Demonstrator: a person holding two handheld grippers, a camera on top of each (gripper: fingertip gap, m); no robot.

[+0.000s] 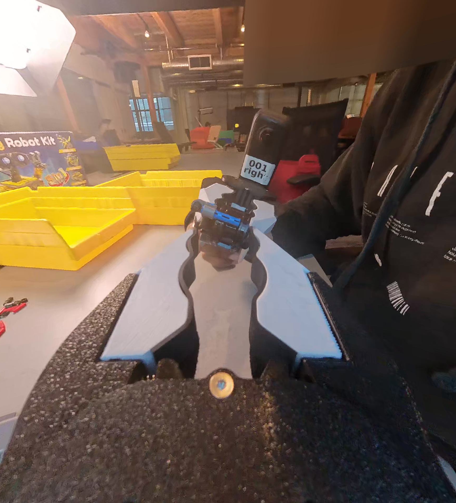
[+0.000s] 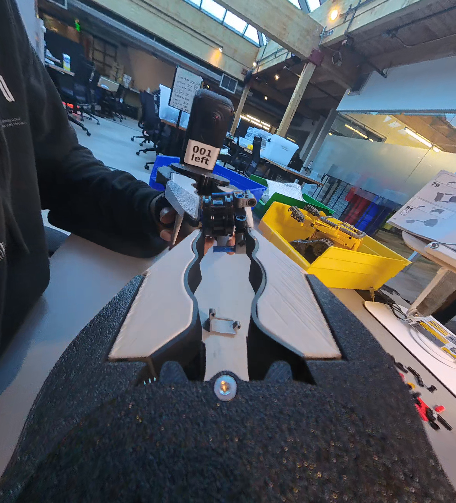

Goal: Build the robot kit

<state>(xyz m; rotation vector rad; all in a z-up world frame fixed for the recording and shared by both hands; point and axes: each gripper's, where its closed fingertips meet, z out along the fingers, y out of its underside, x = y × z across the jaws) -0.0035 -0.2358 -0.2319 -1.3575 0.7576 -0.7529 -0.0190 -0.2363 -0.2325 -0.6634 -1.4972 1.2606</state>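
Both tongs meet tip to tip over the grey table (image 1: 58,313), each clamped on the same small black-and-blue brick assembly (image 1: 222,221): the left gripper (image 1: 220,245) pinches it from one side, the right gripper (image 2: 222,239) from the other, so the piece hangs between them above the tabletop. Yellow bins (image 1: 58,231) sit beyond the left one, with loose red and black parts (image 1: 0,318) near its side. Beside the right one, a yellow bin (image 2: 344,268) holds a yellow tracked model (image 2: 327,231), and a small grey bracket (image 2: 221,324) lies under its jaws
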